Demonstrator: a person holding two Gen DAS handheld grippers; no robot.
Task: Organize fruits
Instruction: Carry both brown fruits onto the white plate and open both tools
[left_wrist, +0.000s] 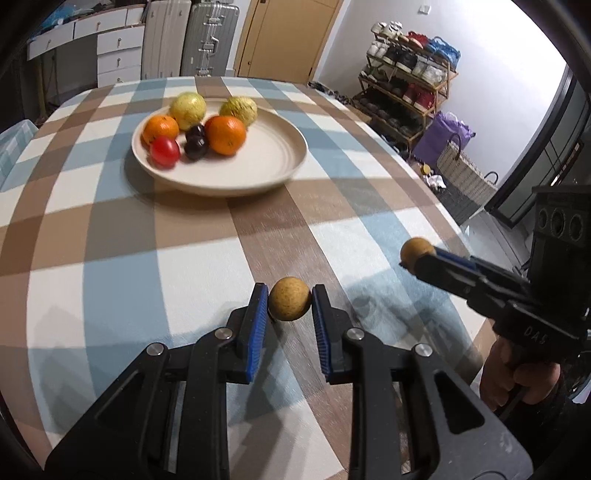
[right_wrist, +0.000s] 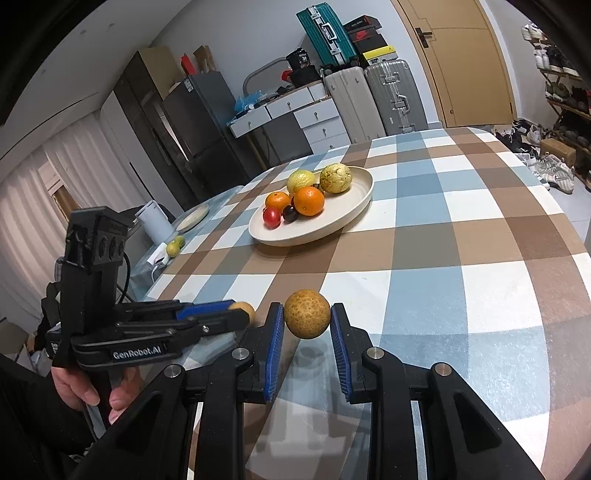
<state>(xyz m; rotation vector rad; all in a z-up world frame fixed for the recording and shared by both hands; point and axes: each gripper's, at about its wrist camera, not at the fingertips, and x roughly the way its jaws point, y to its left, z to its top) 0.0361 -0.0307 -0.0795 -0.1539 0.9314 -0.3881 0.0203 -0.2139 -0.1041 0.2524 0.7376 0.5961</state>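
While a plate (left_wrist: 284, 155) of fruit waits well ahead of the fingers, two small tan, speckled fruits are held up over the counter (left_wrist: 110, 266), one in each gripper. The left gripper (left_wrist: 289, 303) is seen clamped on a tan fruit (left_wrist: 289, 303) pinched between its blue pads at the very tips, and the right gripper (right_wrist: 307, 314) is clamped likewise on a second tan fruit (right_wrist: 307, 314). Shadows cast on the cloth below the fingers suggest both fruits are clear of the surface, and they are judged to be on their way to the plate. Gathered on the far-left part of that plate are two oranges (left_wrist: 225, 134), two yellow-green fruits (left_wrist: 187, 109), a red tomato (left_wrist: 165, 151) and dark plums (left_wrist: 194, 142); the half nearer the fingers is left bare, presumably for the newcomers. The counter is covered by a checked cloth of blue, brown and white. Beyond the fingers, suitcases (right_wrist: 391, 99), white drawers (right_wrist: 321, 122) and a wooden door (right_wrist: 465, 62) are lined along the wall, with a shoe rack (left_wrist: 406, 77) to the right.
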